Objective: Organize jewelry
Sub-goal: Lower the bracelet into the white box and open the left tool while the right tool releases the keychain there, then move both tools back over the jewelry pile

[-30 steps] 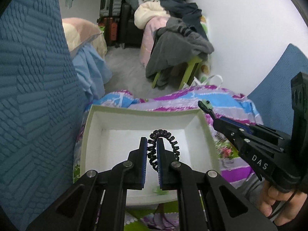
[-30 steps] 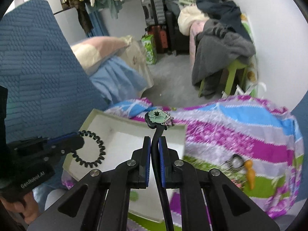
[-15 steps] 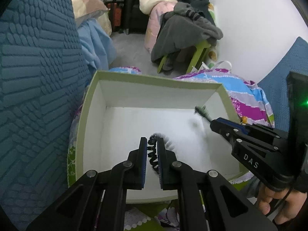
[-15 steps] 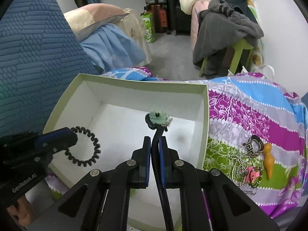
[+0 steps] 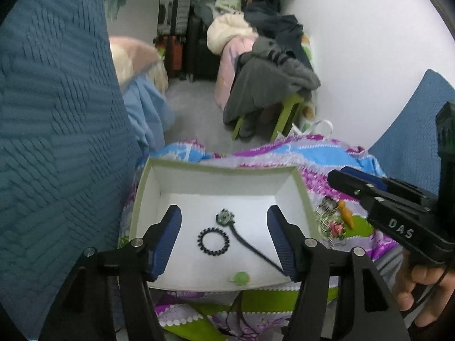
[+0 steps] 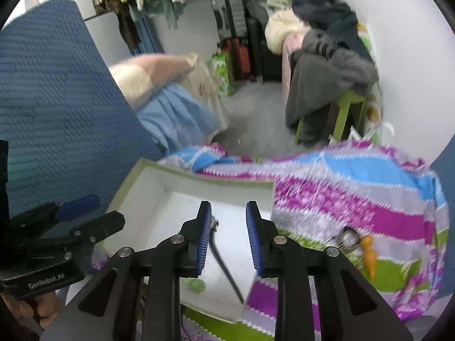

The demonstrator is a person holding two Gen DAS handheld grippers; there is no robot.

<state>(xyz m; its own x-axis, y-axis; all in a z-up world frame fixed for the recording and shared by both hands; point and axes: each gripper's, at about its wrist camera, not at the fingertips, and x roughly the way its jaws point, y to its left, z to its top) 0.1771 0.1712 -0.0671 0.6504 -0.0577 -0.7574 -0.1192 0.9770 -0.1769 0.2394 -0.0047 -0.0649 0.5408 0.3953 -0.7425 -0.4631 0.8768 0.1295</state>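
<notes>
A white box with a green rim [image 5: 142, 182] lies on the striped bedspread; it also shows in the right wrist view [image 6: 125, 182]. In it lie a black coiled hair tie [image 5: 213, 241] and a black hair stick with a green flower head [image 5: 225, 217], its stem [image 6: 224, 270] running to the box's near right corner. My left gripper [image 5: 224, 238] is open and empty above the box. My right gripper [image 6: 229, 236] is open and empty over the box's right side. More jewelry [image 5: 331, 218] with an orange piece [image 6: 369, 253] lies on the spread right of the box.
A blue quilted cushion [image 5: 57, 128] rises left of the box. The striped bedspread [image 6: 355, 193] extends to the right. Beyond the bed's edge are grey floor, a green stool piled with clothes [image 5: 270, 85] and suitcases [image 5: 173, 31].
Both grippers opened and rose. The left let go of the coiled hair tie and the right let go of the flower hair stick; both pieces now lie in the box.
</notes>
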